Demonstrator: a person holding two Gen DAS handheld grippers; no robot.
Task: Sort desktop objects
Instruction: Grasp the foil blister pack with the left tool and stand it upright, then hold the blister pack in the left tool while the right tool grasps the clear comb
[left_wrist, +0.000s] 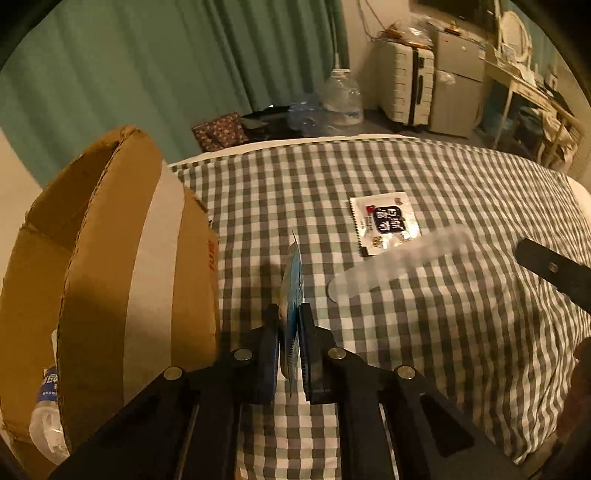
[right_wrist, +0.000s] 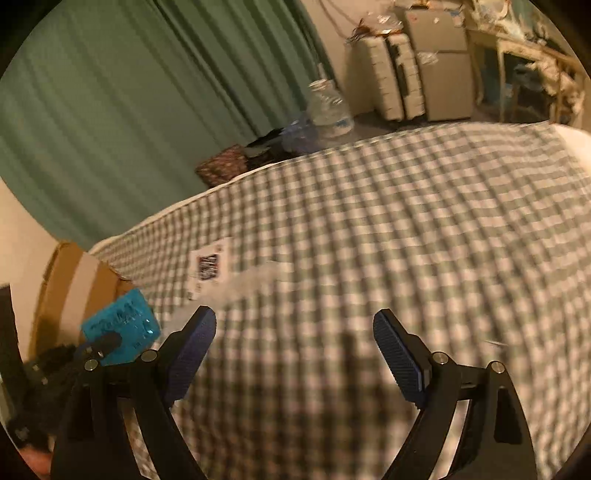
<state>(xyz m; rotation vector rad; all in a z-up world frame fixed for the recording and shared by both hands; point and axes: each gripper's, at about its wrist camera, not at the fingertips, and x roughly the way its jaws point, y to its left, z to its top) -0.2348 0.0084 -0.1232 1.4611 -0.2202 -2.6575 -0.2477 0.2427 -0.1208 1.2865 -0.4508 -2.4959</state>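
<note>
My left gripper (left_wrist: 290, 314) is shut on a thin blue packet (left_wrist: 293, 280), held edge-on above the checked cloth, just right of the cardboard box (left_wrist: 110, 258). In the right wrist view the same blue packet (right_wrist: 122, 328) shows flat-faced in the left gripper (right_wrist: 107, 341) beside the box (right_wrist: 74, 288). A white sachet with black print (left_wrist: 384, 223) lies flat on the cloth, and a pale translucent strip (left_wrist: 399, 258) lies just in front of it. My right gripper (right_wrist: 295, 332) stands open over bare cloth, nothing between its fingers; one finger (left_wrist: 550, 267) shows at the right edge of the left wrist view.
The checked cloth (left_wrist: 424, 350) covers a bed-like surface. A water bottle (left_wrist: 46, 410) stands beside the box at far left. Beyond the far edge are green curtains, a large clear water jug (left_wrist: 341, 96), suitcases (left_wrist: 410, 85) and a cluttered shelf.
</note>
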